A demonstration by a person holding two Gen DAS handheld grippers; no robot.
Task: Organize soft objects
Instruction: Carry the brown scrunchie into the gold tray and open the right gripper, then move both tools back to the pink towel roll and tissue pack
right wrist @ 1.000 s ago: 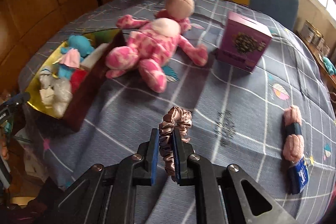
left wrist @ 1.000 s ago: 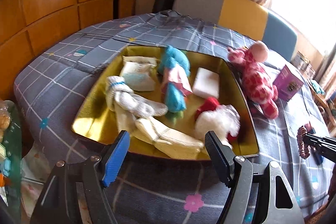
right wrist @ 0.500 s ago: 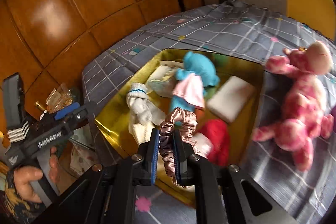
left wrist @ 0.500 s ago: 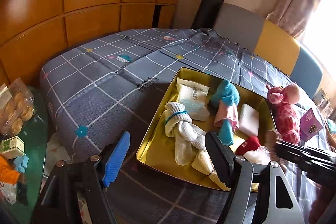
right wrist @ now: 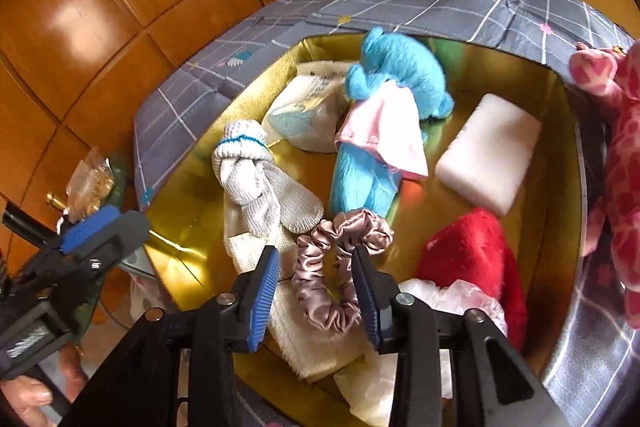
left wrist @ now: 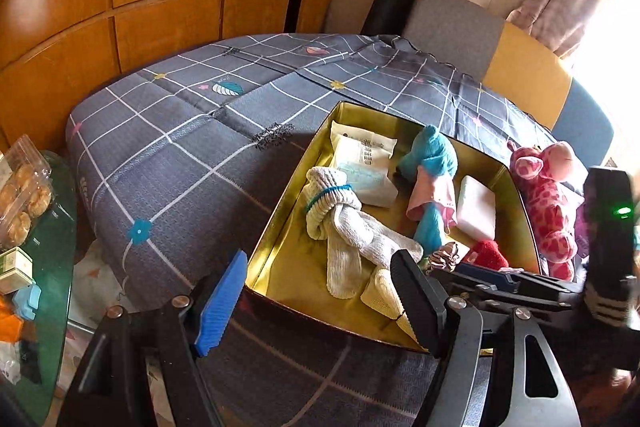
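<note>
A bed with a grey checked cover (left wrist: 168,163) fills the room, and on it sits a shallow gold tray (left wrist: 276,259) already holding a heap of soft things. Just outside the tray's edge at about three o'clock lies a pink spotted plush toy (left wrist: 548,203), touching the tray wall.

Inside the tray, a blue plush toy (right wrist: 384,83) with a pink cloth around it lies towards twelve o'clock. A knotted pair of grey socks (right wrist: 256,183) is at nine o'clock, a white packet (right wrist: 304,111) sits behind them towards eleven, and a white sponge block (right wrist: 488,151) rests at two o'clock. A red plush piece (right wrist: 476,255) with white trim lies at about four o'clock, and a cream cloth (right wrist: 312,339) is spread at six.

The left gripper (left wrist: 316,299) hovers at the tray's near rim, its jaws standing wide with nothing between them.

The right gripper (right wrist: 316,291) hangs over the near part of the tray. Its jaws have just been opening and now stand partly apart. The satin scrunchie (right wrist: 336,263) lies between them on the cream cloth, its sides close to the blue pads, though no squeeze shows; its far end reaches almost to the toe of the socks and the blue toy's foot.
</note>
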